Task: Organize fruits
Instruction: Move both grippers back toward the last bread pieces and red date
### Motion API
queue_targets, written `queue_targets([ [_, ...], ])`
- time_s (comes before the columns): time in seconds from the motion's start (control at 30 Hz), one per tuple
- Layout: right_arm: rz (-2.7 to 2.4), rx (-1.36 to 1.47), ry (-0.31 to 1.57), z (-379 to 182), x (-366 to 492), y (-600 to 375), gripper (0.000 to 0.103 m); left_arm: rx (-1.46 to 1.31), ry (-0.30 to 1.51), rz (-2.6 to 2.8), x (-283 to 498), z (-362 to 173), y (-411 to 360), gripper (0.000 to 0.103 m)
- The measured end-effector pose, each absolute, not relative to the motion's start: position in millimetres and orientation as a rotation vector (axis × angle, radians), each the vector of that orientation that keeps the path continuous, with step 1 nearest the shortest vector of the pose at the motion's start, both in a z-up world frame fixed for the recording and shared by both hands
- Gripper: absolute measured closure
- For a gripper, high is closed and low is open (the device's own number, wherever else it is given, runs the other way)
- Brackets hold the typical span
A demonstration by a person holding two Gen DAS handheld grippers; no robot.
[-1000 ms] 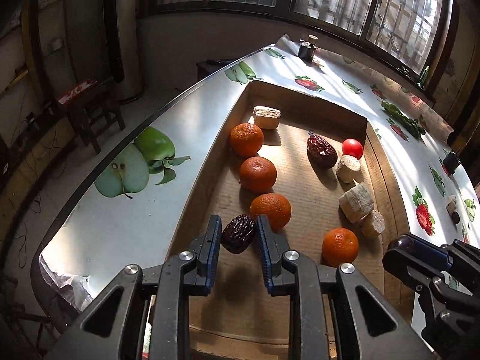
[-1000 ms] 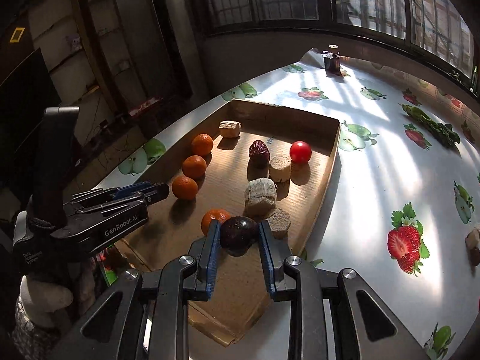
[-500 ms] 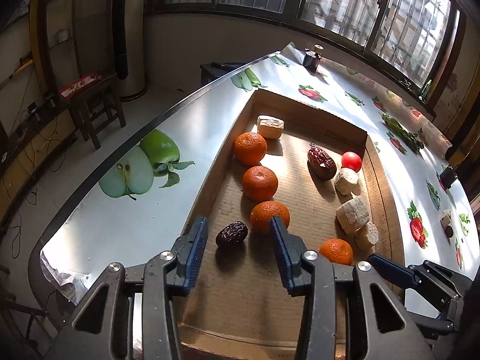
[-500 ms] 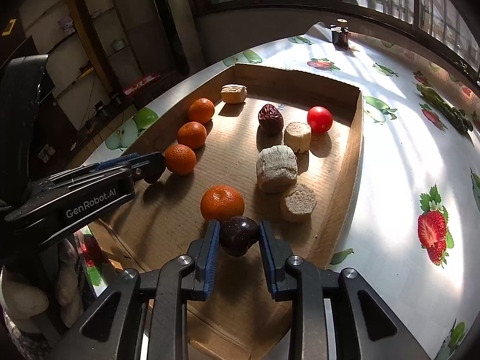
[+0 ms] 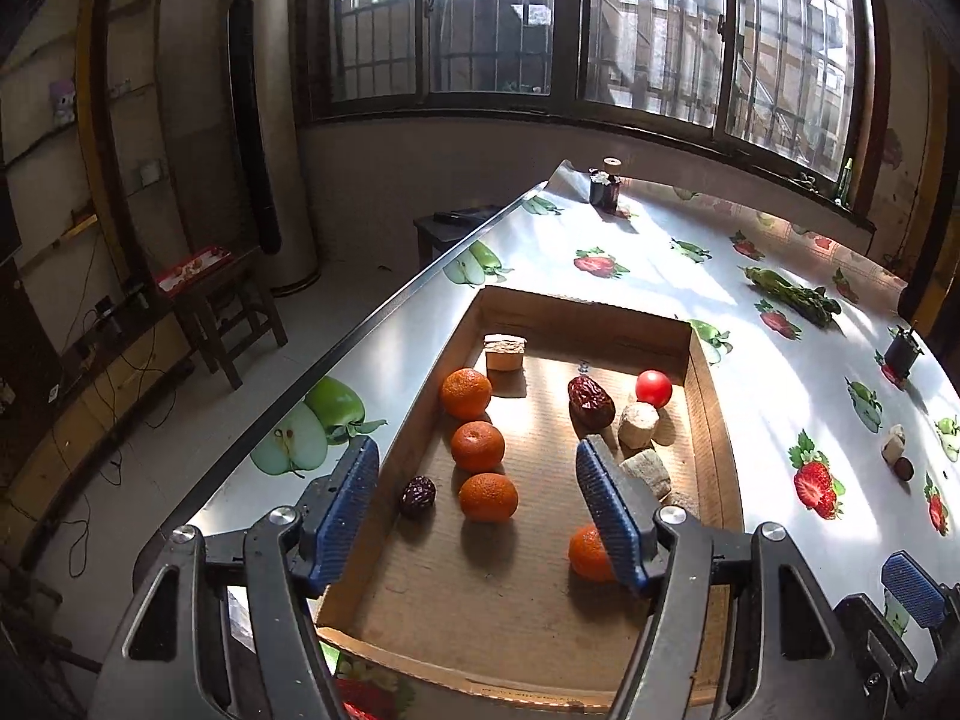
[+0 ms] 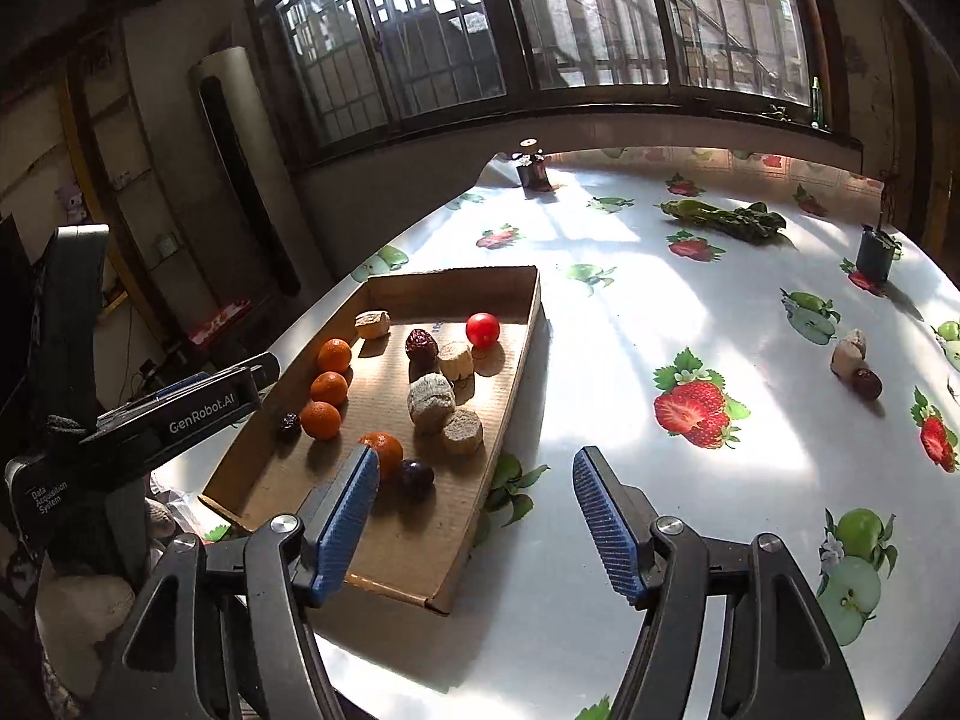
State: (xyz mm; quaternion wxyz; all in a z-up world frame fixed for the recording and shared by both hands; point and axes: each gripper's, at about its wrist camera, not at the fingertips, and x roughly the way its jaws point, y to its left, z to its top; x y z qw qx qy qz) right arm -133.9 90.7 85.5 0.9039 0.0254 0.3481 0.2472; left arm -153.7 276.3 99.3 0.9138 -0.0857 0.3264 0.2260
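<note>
A cardboard tray (image 5: 714,420) (image 6: 516,396) holds several oranges, a red tomato (image 5: 653,388), beige chunks and dark fruits. A small dark date (image 5: 418,492) lies at the tray's left wall beside an orange (image 5: 487,497). A dark plum (image 6: 416,473) lies next to another orange (image 6: 384,450). My left gripper (image 5: 480,516) is open and empty, raised above the tray's near end. My right gripper (image 6: 474,516) is open and empty, above the tray's near right corner.
The table (image 6: 690,324) has a fruit-print cloth. On it to the right lie a beige chunk (image 6: 848,351) and a dark fruit (image 6: 867,384), green vegetables (image 6: 726,216), and small dark pots (image 6: 873,255) (image 6: 533,171). The table's left edge drops to the floor.
Both grippers opened, released their dark fruits into the tray, and pulled back and up. The date now lies by the left wall, the plum by the near orange.
</note>
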Motion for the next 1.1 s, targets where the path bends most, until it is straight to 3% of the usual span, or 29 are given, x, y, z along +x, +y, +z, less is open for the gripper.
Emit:
queue_targets([
  [0.3, 0.453, 0.050, 0.601, 99, -156, 65, 0.031, -0.092, 0.662, 0.441, -143, 114, 240, 0.032],
  [0.43, 0.457, 0.080, 0.575, 103, -151, 48, 0.025, -0.060, 0.665, 0.432, -137, 116, 225, 0.032],
  [1.1, 0.128, 0.116, 0.703, 83, -78, -127, 0.025, 0.012, 0.728, 0.280, -113, 104, 158, 0.031],
])
